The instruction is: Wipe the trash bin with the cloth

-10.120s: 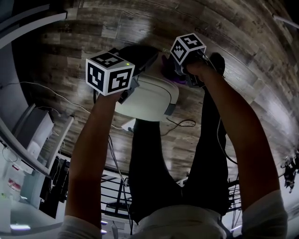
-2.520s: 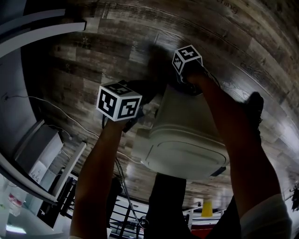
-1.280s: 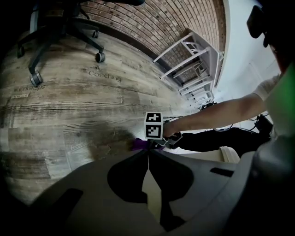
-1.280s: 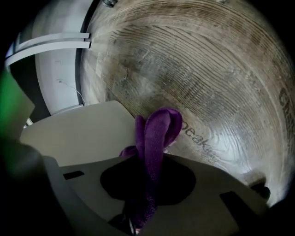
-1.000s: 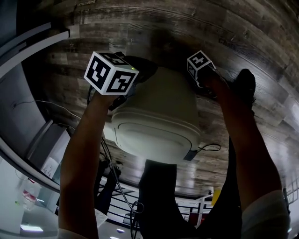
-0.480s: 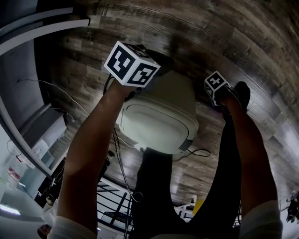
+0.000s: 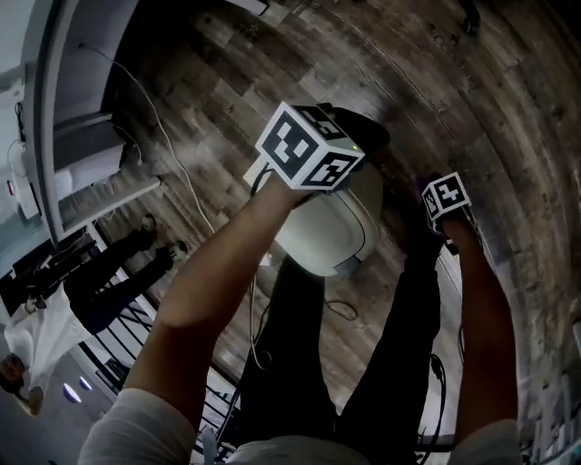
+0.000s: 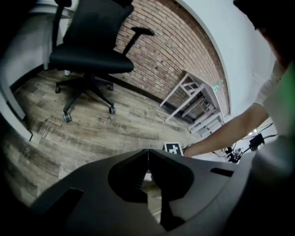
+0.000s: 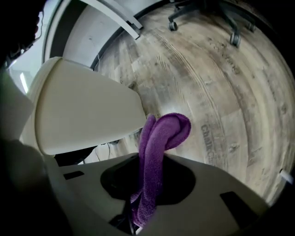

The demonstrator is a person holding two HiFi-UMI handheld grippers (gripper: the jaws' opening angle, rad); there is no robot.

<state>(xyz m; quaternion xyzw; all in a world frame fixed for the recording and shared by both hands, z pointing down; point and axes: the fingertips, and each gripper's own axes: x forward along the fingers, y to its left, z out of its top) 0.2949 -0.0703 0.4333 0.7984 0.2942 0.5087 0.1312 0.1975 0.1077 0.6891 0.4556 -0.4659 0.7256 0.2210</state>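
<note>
The white trash bin (image 7: pixel 331 227) stands on the wood floor in front of my legs, its lid facing up. It also fills the left of the right gripper view as a pale curved wall (image 9: pixel 83 106). My right gripper (image 9: pixel 138 216) is shut on a purple cloth (image 9: pixel 159 143), which loops up out of the jaws just right of the bin, apart from it. Its marker cube (image 7: pixel 445 198) sits right of the bin. My left gripper (image 8: pixel 148 152) is shut with its tips touching and nothing between them. Its cube (image 7: pixel 309 145) hovers over the bin's far edge.
A black office chair (image 8: pixel 87 60) stands on the floor ahead of the left gripper, with a white rack (image 8: pixel 198 101) against a brick wall behind. Cables (image 7: pixel 336 309) lie by my feet. People (image 7: pixel 109 272) stand at the left. A white desk frame (image 9: pixel 115 14) runs beyond the bin.
The bin now looks smaller and lower in the head view. My right gripper has moved off its side to the right with the cloth. The left cube has shifted right, over the bin.
</note>
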